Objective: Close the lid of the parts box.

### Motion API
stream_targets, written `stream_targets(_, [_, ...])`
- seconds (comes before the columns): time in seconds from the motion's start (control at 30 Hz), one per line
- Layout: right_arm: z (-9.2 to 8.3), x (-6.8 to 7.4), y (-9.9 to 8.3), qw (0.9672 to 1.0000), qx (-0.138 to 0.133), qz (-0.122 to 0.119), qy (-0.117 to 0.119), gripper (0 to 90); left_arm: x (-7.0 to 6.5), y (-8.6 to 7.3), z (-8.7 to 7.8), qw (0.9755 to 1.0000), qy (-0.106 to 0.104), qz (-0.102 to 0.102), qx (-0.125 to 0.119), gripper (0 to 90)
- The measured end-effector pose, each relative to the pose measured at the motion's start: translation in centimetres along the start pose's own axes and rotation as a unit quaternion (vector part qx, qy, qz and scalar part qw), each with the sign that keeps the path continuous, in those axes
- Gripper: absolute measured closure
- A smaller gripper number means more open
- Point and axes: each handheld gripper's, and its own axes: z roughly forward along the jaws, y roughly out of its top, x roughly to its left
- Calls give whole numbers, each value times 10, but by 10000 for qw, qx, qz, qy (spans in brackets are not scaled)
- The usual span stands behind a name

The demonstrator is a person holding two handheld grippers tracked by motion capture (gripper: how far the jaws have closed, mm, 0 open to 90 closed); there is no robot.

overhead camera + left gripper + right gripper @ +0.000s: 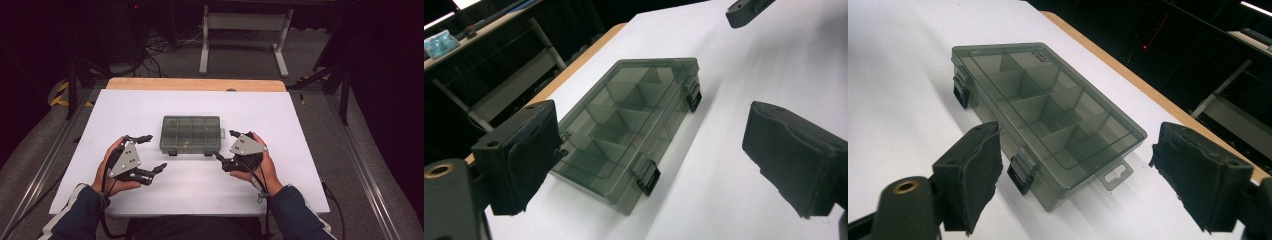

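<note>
A smoky translucent compartment box [191, 134] lies shut in the middle of the white board [125, 110], with two black latches on its near side. My left gripper [154, 152] is held just left of the box's near left corner, open and holding nothing. To the right of the box, my right gripper [225, 145] is also open and holding nothing. The left gripper view looks along the box [634, 115] between wide-apart jaws of the left gripper [654, 160]. In the right gripper view the box [1043, 105] lies ahead of the right gripper [1085, 180], whose jaws stand apart.
The board rests on a wooden tabletop [195, 84], its edge showing at the far side. Beyond the table, a white metal stand [245, 30] and cables lie on the floor. Dark stand legs [330, 75] are at the right. A jaw of the other gripper [749, 10] shows far off.
</note>
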Motion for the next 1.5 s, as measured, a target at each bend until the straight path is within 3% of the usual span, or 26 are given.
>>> stream_targets(1.5, [-32, -4, -30, 9996, 90, -35, -265, 191, -10, -32, -29, 9992, 291, 34, 274, 90])
